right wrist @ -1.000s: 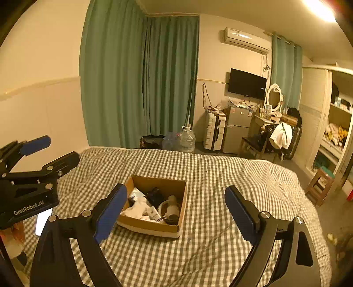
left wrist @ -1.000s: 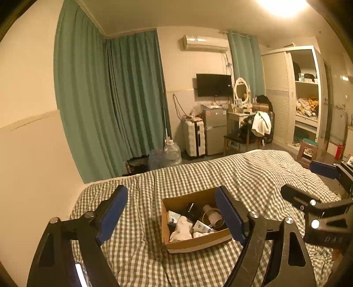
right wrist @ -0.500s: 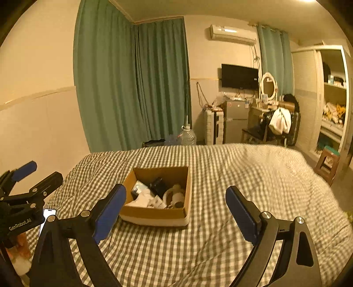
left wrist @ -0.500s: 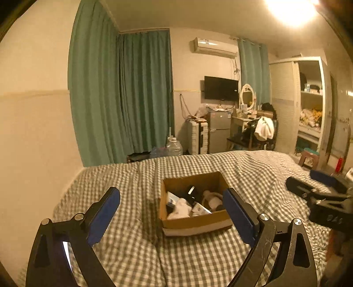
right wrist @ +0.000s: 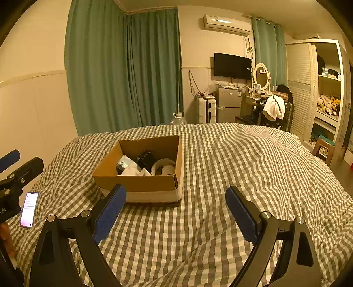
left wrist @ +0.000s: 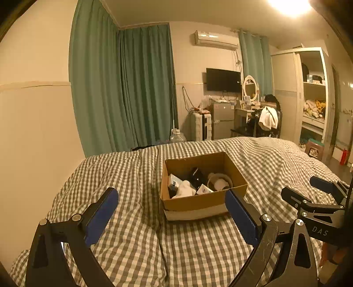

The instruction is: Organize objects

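We see the cardboard box (left wrist: 203, 194) on the checked bed (left wrist: 136, 220), with a phone (right wrist: 29, 209) lying left. Our left hand-held gripper (left wrist: 172, 212) is opening, empty; the right hand-held gripper (right wrist: 176, 209) gapes empty.

Warm amber light floods both views, and a ceiling lamp (left wrist: 291, 6) blazes out at one o'clock in the left wrist view, blown pure white. Fisheye bending curves walls and curtains (right wrist: 123, 72) toward black corners. The box interior (right wrist: 141, 159) sits shadowed; focus holds reasonably sharp throughout.
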{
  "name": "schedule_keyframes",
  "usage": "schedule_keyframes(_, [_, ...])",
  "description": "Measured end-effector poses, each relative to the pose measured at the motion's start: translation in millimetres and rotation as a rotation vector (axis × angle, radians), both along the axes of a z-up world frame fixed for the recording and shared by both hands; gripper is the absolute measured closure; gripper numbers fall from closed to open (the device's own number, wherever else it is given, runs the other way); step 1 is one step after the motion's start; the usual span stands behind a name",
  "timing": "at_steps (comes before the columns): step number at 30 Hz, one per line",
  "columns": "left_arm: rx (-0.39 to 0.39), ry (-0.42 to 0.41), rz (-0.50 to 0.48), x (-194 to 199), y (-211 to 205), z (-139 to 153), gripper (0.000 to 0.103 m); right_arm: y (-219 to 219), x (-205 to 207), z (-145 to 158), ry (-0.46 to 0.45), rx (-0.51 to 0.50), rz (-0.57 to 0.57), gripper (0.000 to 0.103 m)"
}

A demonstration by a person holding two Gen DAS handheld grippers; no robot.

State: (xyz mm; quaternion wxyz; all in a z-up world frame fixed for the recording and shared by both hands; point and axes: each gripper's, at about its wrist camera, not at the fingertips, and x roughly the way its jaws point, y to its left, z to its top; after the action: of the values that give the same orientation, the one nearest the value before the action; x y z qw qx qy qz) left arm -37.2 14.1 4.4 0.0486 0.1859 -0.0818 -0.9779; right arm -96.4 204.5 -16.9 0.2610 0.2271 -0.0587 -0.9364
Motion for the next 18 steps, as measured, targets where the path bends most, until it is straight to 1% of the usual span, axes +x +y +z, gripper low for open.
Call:
schedule_keyframes(8, [0.007, -0.022, 0.016, -1, -2, -4, 0.003, -3, 3, 3, 0.007, 0.007, 0.005, 0.011])
schedule_keyframes(13, [-0.004, -0.020, 0.021, -1, -2, -5, 0.003, -5, 6, 4, 0.011, 0.013, 0.012, 0.011])
schedule_keyframes(18, [0.001, -0.021, 0.025, 0, -4, -6, 0.003, -6, 10, 6, 0.020, 0.015, 0.012, 0.011])
